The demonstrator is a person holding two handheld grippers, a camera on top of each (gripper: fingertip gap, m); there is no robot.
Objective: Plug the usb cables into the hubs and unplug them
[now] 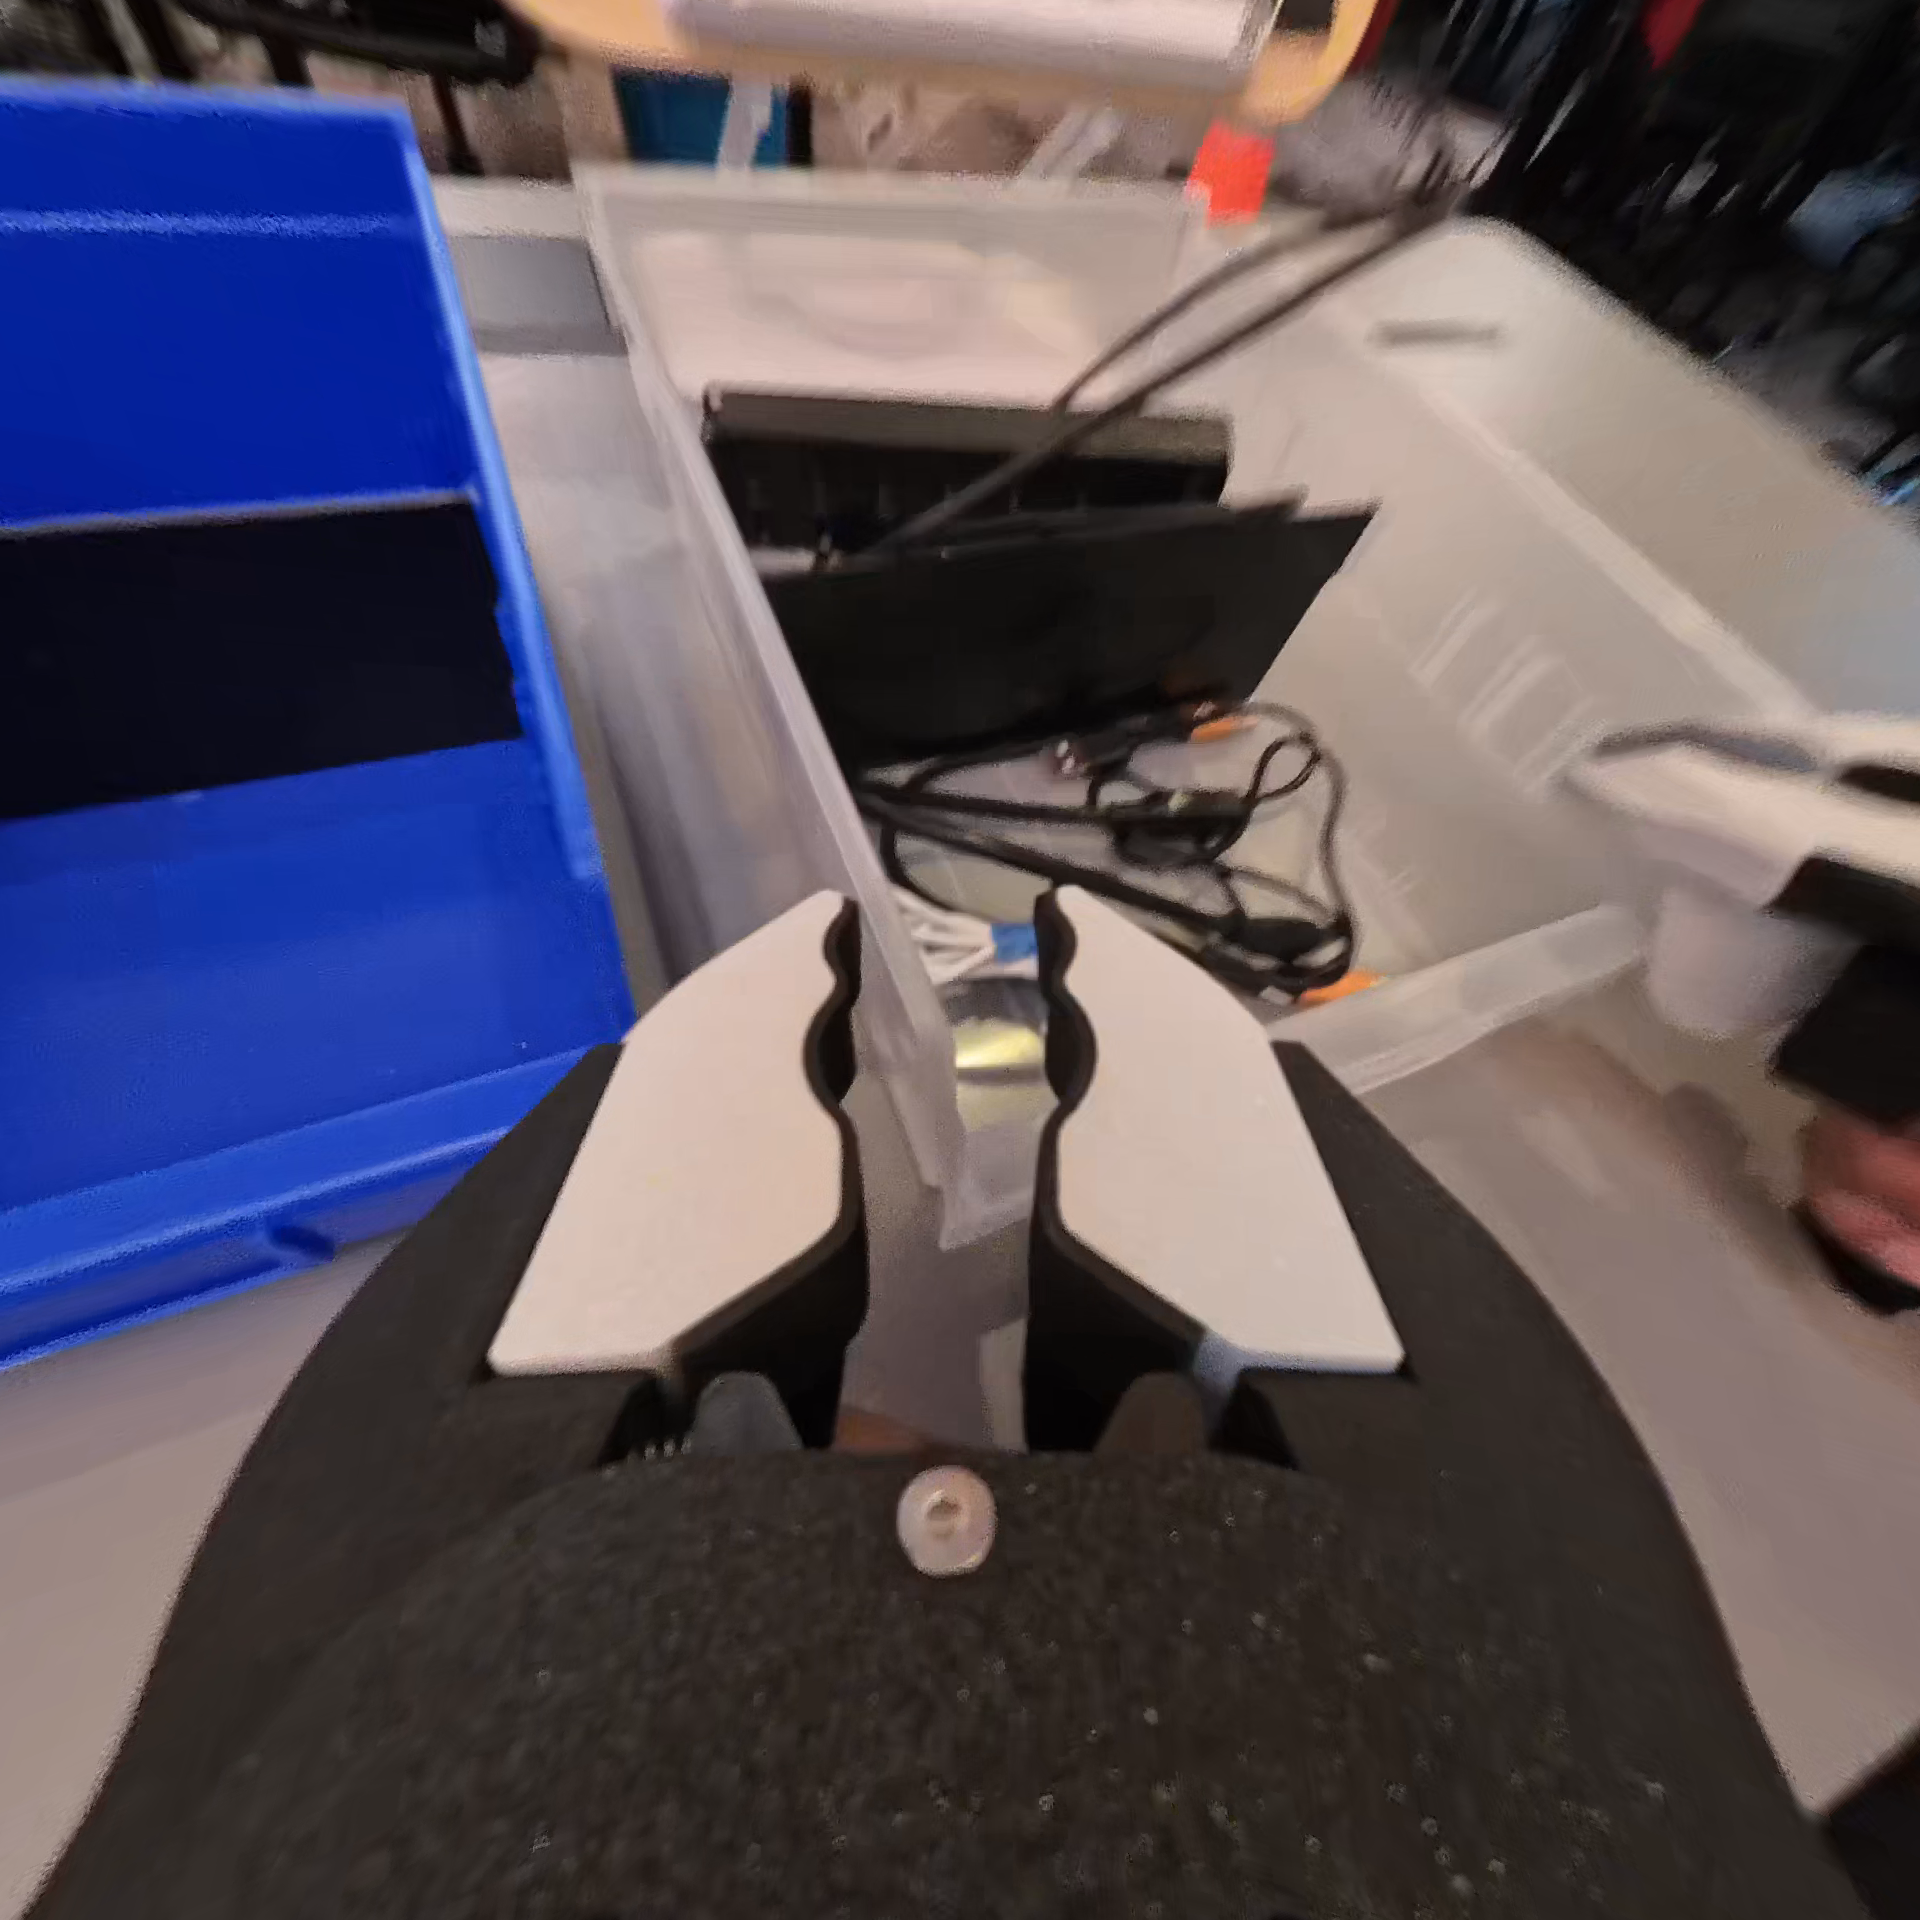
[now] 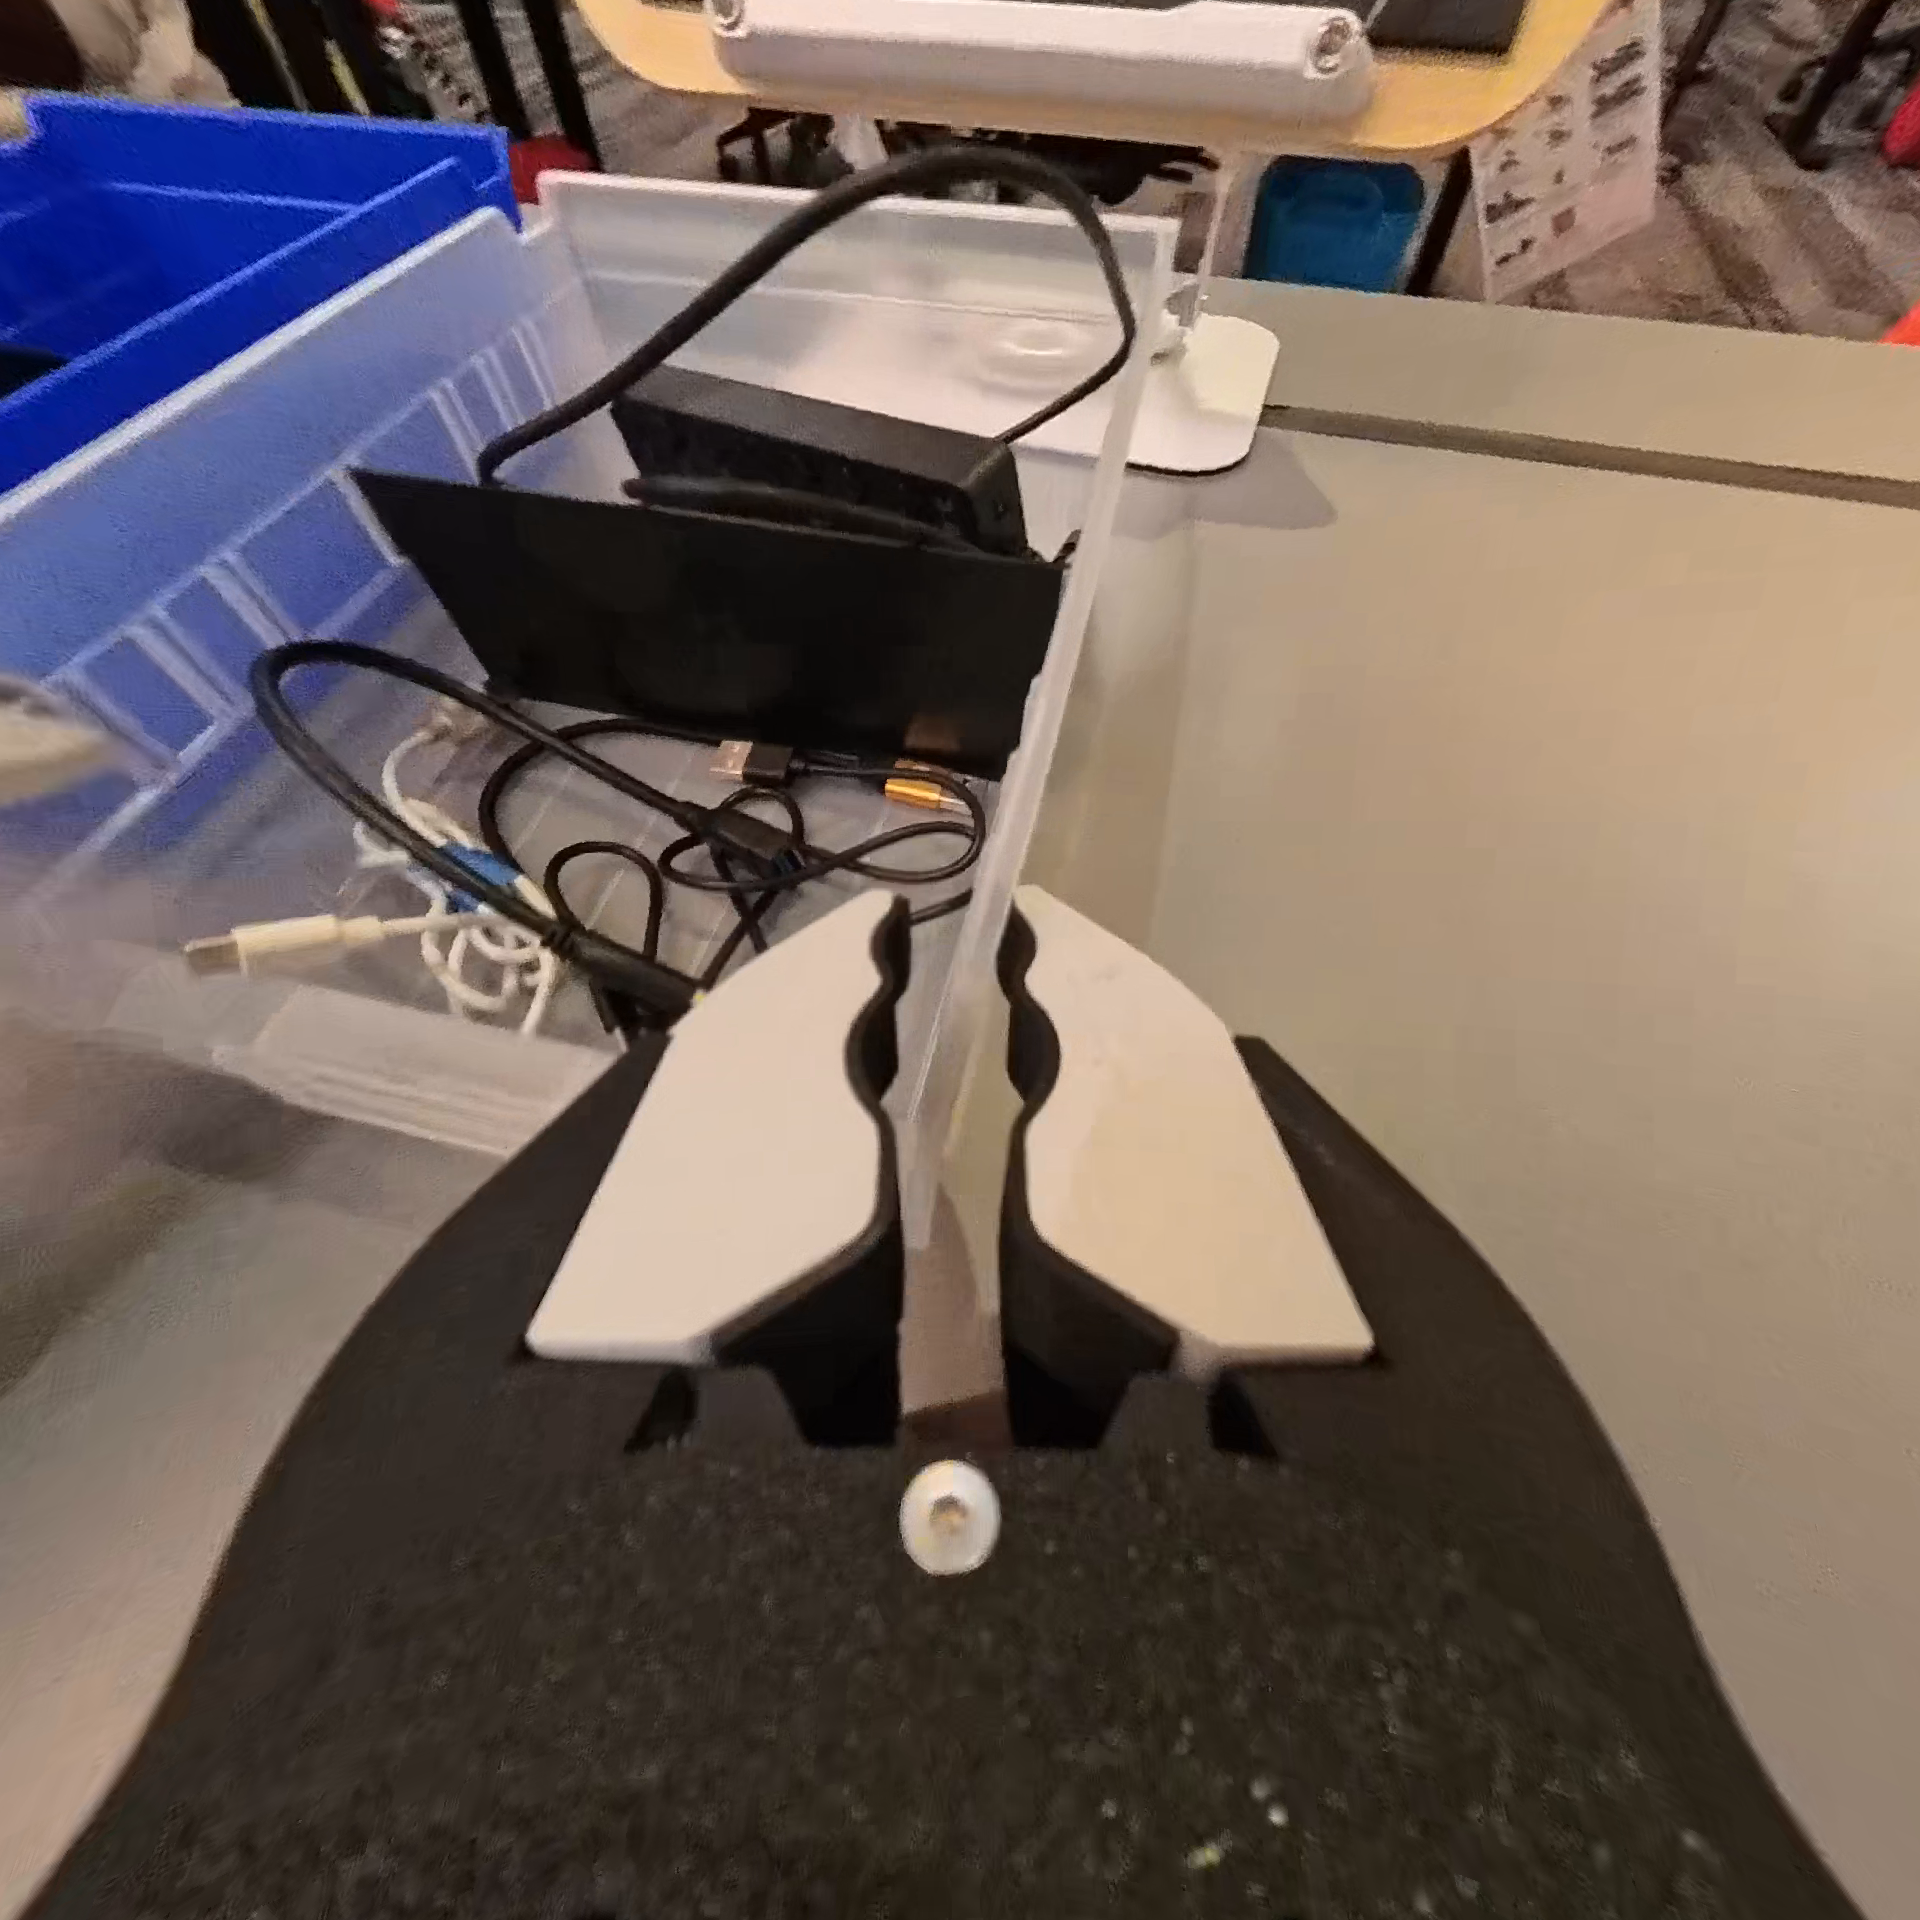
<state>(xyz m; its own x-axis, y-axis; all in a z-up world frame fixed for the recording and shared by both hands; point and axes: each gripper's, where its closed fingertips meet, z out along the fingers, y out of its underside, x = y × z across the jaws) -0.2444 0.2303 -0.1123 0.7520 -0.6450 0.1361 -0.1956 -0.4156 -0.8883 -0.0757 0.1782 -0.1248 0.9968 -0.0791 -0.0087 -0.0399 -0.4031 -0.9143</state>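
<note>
A clear plastic bin (image 1: 1558,582) holds black USB hubs (image 1: 1039,613) leaning at the back and a tangle of black cables (image 1: 1143,831) on its floor. My left gripper (image 1: 948,935) straddles the bin's left wall (image 1: 727,582). Its jaws stand apart, with a gap on the right side of the wall. My right gripper (image 2: 951,925) is closed on the bin's right wall (image 2: 1070,644), which fills the gap between its jaws. The right wrist view shows the hubs (image 2: 727,613), the black cables (image 2: 675,831) and a white cable (image 2: 312,940). The right gripper also shows blurred in the left wrist view (image 1: 1714,883).
A blue bin (image 1: 260,623) stands against the clear bin's left side and also shows in the right wrist view (image 2: 208,260). A white stand base (image 2: 1216,395) sits on the grey table (image 2: 1507,831) behind the bin's right corner.
</note>
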